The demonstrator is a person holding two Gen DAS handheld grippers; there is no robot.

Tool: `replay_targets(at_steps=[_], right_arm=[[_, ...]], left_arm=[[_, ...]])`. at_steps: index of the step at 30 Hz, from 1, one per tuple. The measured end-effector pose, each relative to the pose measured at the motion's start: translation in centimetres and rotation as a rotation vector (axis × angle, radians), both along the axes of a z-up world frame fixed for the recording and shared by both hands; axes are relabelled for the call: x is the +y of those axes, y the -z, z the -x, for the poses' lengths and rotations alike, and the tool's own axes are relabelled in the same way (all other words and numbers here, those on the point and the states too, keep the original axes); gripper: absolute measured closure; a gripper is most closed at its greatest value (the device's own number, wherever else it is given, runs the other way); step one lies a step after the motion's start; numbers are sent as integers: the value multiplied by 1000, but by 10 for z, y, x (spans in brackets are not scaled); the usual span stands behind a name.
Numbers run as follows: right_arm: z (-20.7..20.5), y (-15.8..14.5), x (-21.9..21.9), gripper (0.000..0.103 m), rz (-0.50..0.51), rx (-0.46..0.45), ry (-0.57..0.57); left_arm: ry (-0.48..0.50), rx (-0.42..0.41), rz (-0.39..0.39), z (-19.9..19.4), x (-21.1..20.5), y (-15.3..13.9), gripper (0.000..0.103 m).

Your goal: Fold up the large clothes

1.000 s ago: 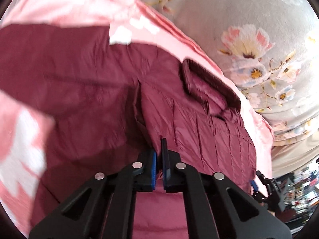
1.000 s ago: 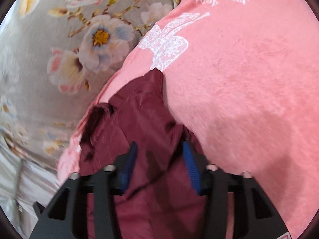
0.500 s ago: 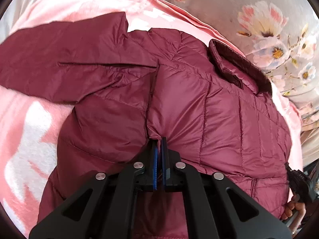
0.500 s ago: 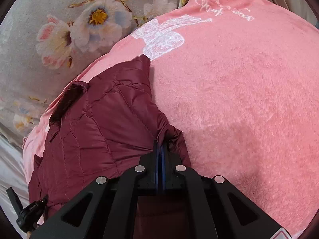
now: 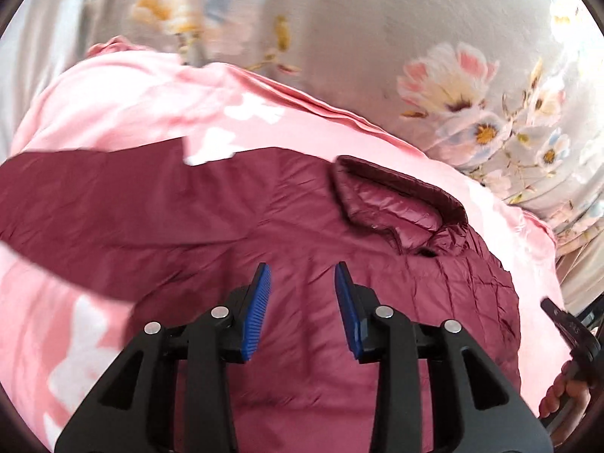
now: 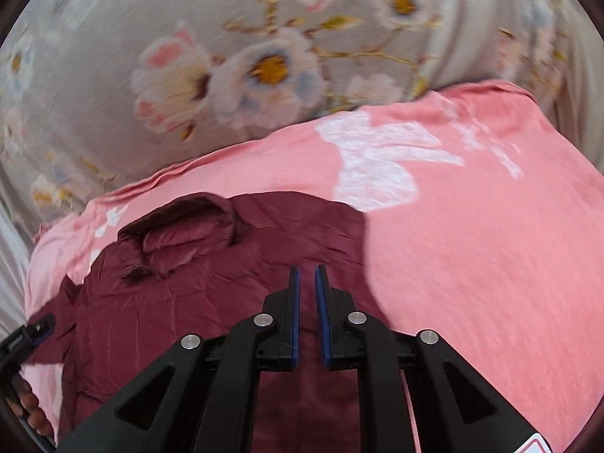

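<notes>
**A:** Maroon puffer jacket [image 5: 309, 249] is where we're at. It's lying spread on the pink blanket [image 6: 490, 264], collar [image 5: 396, 204] pointing toward the floral sheet [image 5: 377, 37] behind it. One sleeve [image 5: 94, 207] sticks straight out sideways from the collar, flat on the blanket.

**B:** So are we holding anything?

**A:** Nope. Our left tool [image 5: 302, 302] has its blue pads wide apart, hovering over the chest panel just below the collar, nothing between them. Our right tool [image 6: 307, 302] has its pads nearly together with a thin gap, and we can't see any fabric pinched in there, so we'd call it empty too. It sits over the body of the jacket, to the other side of the collar, near where maroon meets blanket.

**B:** Progress then?

**A:** Early, we reckon. The jacket looks laid out front-up and roughly flattened, which is the prep bit. The side opposite that sleeve looks tucked in already, though the blur makes it hard to be sure. Left to do: bring the outstretched sleeve across the chest, then fold hem up toward the collar.

**B:** Puffy stuff springs back, so expect to press it down.
</notes>
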State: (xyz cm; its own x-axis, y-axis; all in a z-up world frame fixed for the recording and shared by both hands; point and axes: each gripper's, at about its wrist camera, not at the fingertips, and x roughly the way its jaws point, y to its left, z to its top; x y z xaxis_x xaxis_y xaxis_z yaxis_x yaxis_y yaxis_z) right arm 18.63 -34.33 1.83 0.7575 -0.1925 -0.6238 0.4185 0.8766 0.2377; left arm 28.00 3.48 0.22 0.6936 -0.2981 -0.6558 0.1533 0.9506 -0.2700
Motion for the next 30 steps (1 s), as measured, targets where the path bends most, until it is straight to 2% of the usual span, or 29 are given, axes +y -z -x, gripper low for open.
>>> replay_targets(at_steps=[3,6,8,11,18,24,29,30], right_arm=[[-38,13,11,97,45,62,-37],[-56,28,7,97,84,125,-36],[-60,36,0,97,95,152,-14],[-55,50,-17,103,73,178,18],[-47,68,-22,103,60,177,16],[-45,71,-28,103,14,167,13],[-50,59,-14,103,97,234,19],[-43,48,-6,98,102,217,11]], left_arm=[[19,49,-32,-20,-26,17,69],[7,115,-62,-37,-37,43,70],[-3,130,-64,-35,-32,56,70],[2,126,-62,-34,-29,68,70],[15,78,-106,-25,-35,77,70],[18,57,-94,-17,-30,81,71],[13,55,-121,-15,-34,77,71],[12,64,-115,-10,-31,74,71]])
